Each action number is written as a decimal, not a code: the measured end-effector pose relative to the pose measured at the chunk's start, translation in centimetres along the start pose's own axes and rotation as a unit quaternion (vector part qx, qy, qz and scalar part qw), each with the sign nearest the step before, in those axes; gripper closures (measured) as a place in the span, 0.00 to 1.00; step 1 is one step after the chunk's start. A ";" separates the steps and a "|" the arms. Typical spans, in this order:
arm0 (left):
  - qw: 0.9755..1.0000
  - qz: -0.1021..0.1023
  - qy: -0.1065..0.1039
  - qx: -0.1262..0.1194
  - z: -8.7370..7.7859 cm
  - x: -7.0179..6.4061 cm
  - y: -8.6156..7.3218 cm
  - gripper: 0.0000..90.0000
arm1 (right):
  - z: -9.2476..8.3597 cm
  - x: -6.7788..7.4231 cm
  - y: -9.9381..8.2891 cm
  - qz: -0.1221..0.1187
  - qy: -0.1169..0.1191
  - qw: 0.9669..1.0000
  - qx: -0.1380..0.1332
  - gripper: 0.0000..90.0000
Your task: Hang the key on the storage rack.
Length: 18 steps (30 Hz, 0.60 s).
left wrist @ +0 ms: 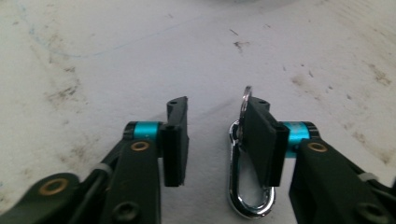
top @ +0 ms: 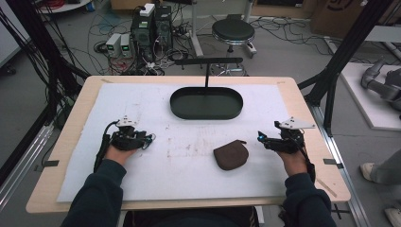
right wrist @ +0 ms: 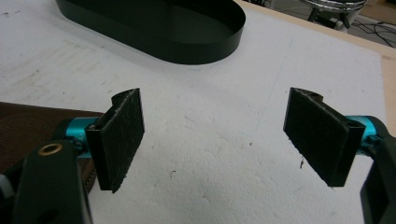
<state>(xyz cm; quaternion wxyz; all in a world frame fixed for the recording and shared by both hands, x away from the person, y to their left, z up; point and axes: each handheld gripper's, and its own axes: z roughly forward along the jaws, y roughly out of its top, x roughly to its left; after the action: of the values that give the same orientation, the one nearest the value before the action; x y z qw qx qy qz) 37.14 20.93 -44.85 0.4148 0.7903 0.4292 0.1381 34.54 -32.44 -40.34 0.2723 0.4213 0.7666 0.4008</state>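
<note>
My left gripper (top: 147, 138) rests on the left side of the white mat (top: 156, 165), jaws pointing right. In the left gripper view it (left wrist: 215, 112) is open, and a silver carabiner clip (left wrist: 243, 200) with a key ring lies on the mat against the inner face of the right-hand pad (left wrist: 261, 140). A brown zip pouch (top: 231, 154) lies right of centre. My right gripper (top: 261, 138) sits just right of it. It (right wrist: 215, 102) is wide open with bare mat between the pads, and the pouch (right wrist: 23, 130) lies behind its left-hand jaw.
A black oval tray (top: 206, 112) with a T-shaped stand (top: 207, 61) sits at the back middle of the mat, and its wall (right wrist: 187, 46) appears ahead in the right gripper view. The wooden table edge (top: 307, 109) frames the mat. Cables, computers and a stool stand beyond.
</note>
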 end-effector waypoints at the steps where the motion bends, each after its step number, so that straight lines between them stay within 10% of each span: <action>1: 1.000 0.021 0.001 0.003 0.0 -0.3 0.1 0.74 | 0.0 0.0 0.0 0.001 -0.001 1.000 0.000 0.23; 8: 0.998 0.057 0.004 0.010 0.0 -1.4 0.2 0.92 | -0.2 -0.2 0.0 0.002 -0.003 1.000 -0.004 0.23; 18: 0.999 0.036 -0.010 0.003 -0.4 -1.2 0.4 0.96 | -0.3 -0.2 0.0 0.002 -0.002 1.000 -0.005 0.23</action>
<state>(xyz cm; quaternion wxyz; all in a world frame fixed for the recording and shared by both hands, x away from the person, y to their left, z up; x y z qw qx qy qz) 36.39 20.10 -44.12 0.4113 0.8077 0.3973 0.1438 34.41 -32.72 -40.20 0.2752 0.4224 0.7630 0.4045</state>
